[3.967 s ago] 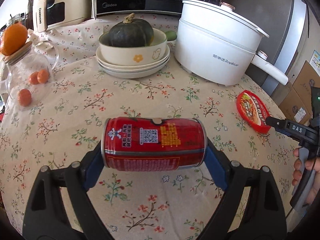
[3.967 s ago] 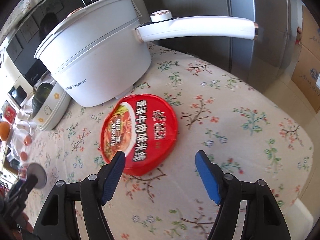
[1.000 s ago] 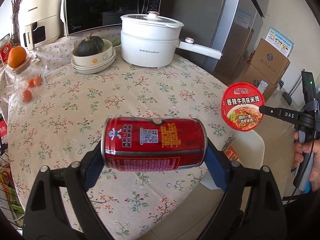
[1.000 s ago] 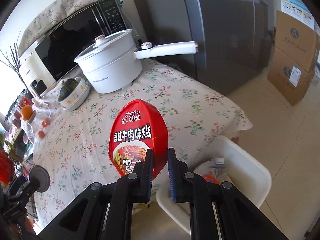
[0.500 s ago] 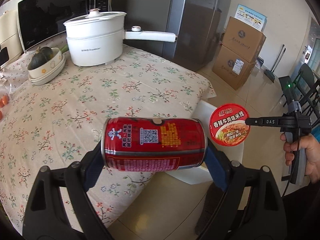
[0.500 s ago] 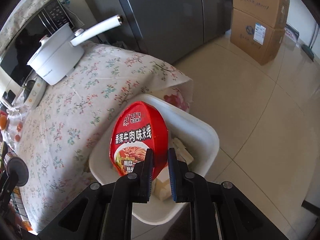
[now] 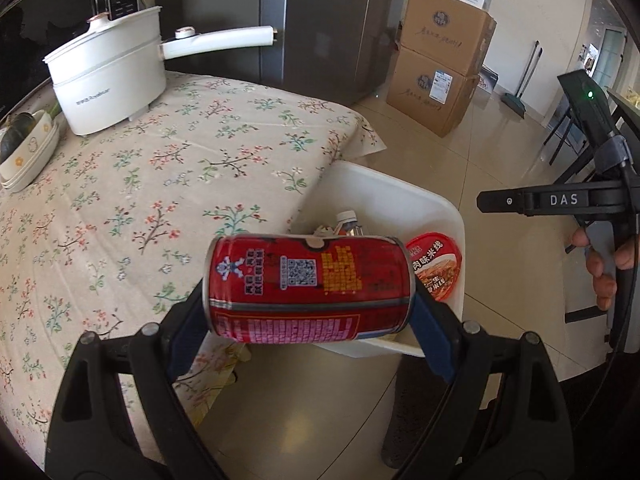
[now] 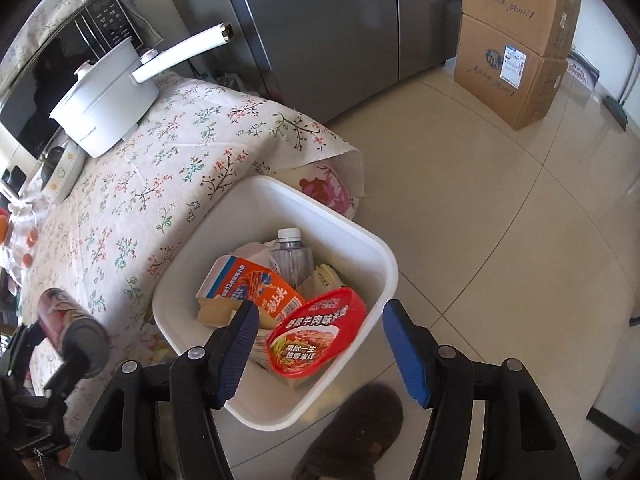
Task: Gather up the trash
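Note:
My left gripper (image 7: pixel 308 316) is shut on a red drink can (image 7: pixel 308 286), held sideways above the near rim of a white trash bin (image 7: pixel 400 196) beside the table. My right gripper (image 8: pixel 320 344) is open and empty above the bin (image 8: pixel 384 256). A red noodle lid (image 8: pixel 316 332) lies inside on other trash: an orange carton (image 8: pixel 252 284) and a clear bottle (image 8: pixel 292 256). The lid also shows in the left wrist view (image 7: pixel 436 264). The can also shows in the right wrist view (image 8: pixel 68 324).
A floral-cloth table (image 7: pixel 140 184) holds a white pot (image 7: pixel 108 80) with a long handle and stacked bowls (image 7: pixel 24 148). A grey fridge (image 8: pixel 328 20) and stacked cardboard boxes (image 8: pixel 516 40) stand behind. A brown slipper (image 8: pixel 356 432) lies on the tiled floor by the bin.
My right gripper has opened and the red noodle lid has dropped into the bin. My left gripper has carried the can off the table to above the bin's edge.

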